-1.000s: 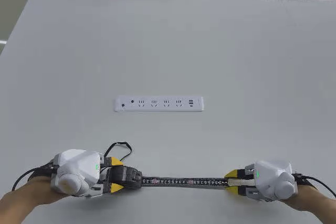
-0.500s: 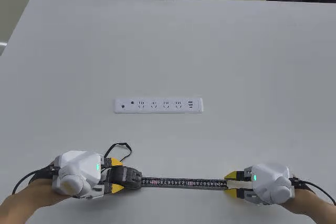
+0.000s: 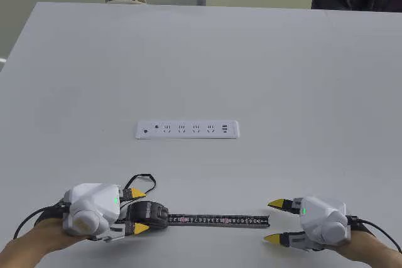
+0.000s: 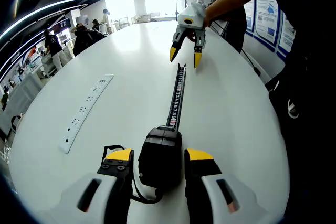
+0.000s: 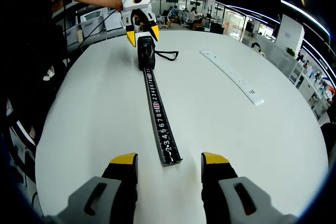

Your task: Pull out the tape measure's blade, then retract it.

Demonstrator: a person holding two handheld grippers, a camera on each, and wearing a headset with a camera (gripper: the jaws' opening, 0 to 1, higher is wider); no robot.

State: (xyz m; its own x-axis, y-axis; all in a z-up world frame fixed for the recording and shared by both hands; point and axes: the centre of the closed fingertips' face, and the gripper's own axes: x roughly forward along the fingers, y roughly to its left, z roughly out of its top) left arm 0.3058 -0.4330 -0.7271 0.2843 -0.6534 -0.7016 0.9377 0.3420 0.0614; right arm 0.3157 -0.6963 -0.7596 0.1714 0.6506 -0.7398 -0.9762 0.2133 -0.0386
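Your left gripper (image 4: 160, 155): fingers pressed against both sides of the black tape measure (image 4: 161, 156), holding its case between the yellow tips. The case sits low on the white table (image 3: 251, 61), at the near edge on your left side.

Blade (image 5: 159, 114): drawn out of the case and lying flat on the table, numbers facing up. It runs in a straight line from your left gripper toward your right one. In the head view it crosses the near edge of the table from left to right.

Your right gripper (image 5: 169, 159): fingers spread wide, pinching nothing. The free end of the blade lies on the table between the two yellow tips, apart from each of them. In the left gripper view the same spread tips point down at the far end of the blade.

Cord loop (image 3: 143, 180): black, attached at the case, lying on the table just beyond your left gripper.

Power strip (image 3: 187, 130): white, flat on the table, further out than the blade and roughly parallel to it, well apart from both grippers.
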